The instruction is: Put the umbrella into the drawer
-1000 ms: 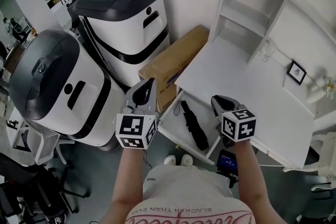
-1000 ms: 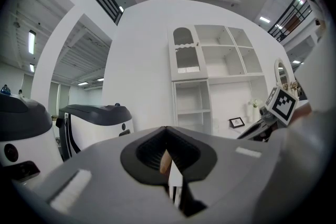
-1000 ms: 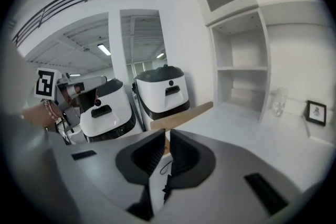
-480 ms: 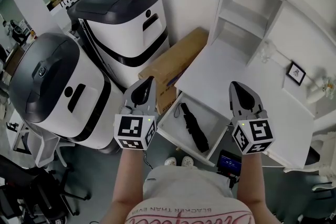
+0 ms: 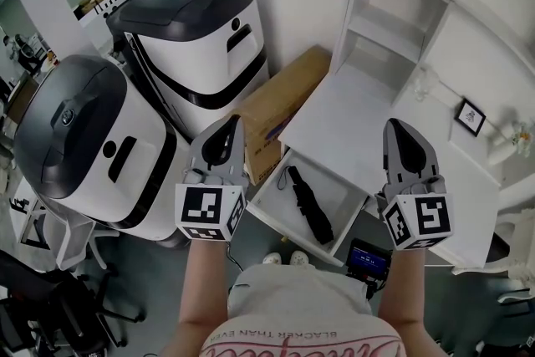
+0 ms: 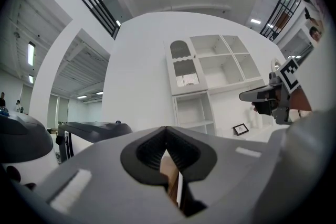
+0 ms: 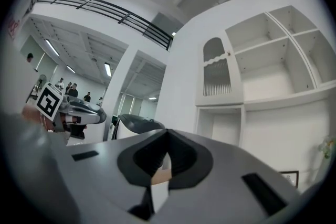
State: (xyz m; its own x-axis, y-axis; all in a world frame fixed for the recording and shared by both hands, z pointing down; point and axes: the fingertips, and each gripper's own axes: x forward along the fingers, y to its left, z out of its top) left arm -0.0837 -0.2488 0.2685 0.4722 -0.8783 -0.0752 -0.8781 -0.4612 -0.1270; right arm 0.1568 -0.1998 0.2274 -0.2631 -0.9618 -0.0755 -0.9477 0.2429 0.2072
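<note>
Umbrella [image 5: 307, 202], black and folded, is lying inside the open drawer [image 5: 338, 192], slanting from the back left toward the front right. Drawer is standing pulled out from under the white worktop [image 5: 368, 138]. Only the head view is showing this; both gripper views are pointing level, above it.

Left gripper [image 5: 231, 122] is hovering left of the drawer, in front of the cardboard box [image 5: 280, 100]. Its fingers are resting closed tip to tip, gripping nothing. Left gripper view [image 6: 167, 136] is showing brown card through the slit below the tips, and the right gripper [image 6: 273, 98] off to the side.

Right gripper [image 5: 399, 124] is hovering over the worktop, right of the drawer, fingers likewise closed and empty. Right gripper view [image 7: 167, 136] is catching the left gripper [image 7: 68, 111] and people standing far back in the room.

Shelf unit [image 5: 393, 4] is showing in all three views, seen from above only in the head view. Small picture frame [image 5: 472, 115] is sitting on the worktop
</note>
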